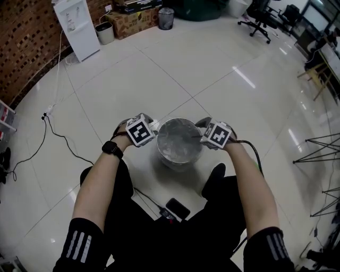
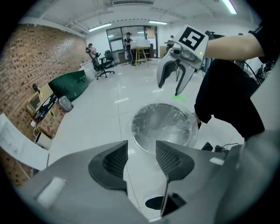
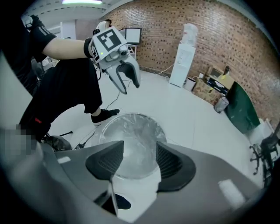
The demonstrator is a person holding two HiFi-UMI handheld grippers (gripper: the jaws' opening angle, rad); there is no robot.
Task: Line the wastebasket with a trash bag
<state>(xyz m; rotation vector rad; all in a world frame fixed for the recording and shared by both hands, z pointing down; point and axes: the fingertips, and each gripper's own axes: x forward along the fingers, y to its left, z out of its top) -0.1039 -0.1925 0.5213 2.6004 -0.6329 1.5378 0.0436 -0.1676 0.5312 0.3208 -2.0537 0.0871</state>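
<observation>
A round metal wastebasket (image 1: 179,143) stands on the white floor between the person's feet, with a clear trash bag (image 1: 178,139) spread inside it and over its rim. My left gripper (image 1: 151,127) hangs above the basket's left rim, jaws apart, nothing between them. My right gripper (image 1: 204,135) hangs above the right rim, also open and empty. In the left gripper view the lined basket (image 2: 164,127) lies below my jaws and the right gripper (image 2: 175,85) hovers beyond it. In the right gripper view the basket (image 3: 131,142) shows between my jaws, with the left gripper (image 3: 127,81) above its far side.
A black phone (image 1: 177,209) and cable (image 1: 58,135) lie on the floor near the person's feet. A white water dispenser (image 1: 77,26), a cardboard box (image 1: 130,21) and a small bin (image 1: 166,18) stand along the brick wall. Office chairs (image 1: 263,16) are at the far right.
</observation>
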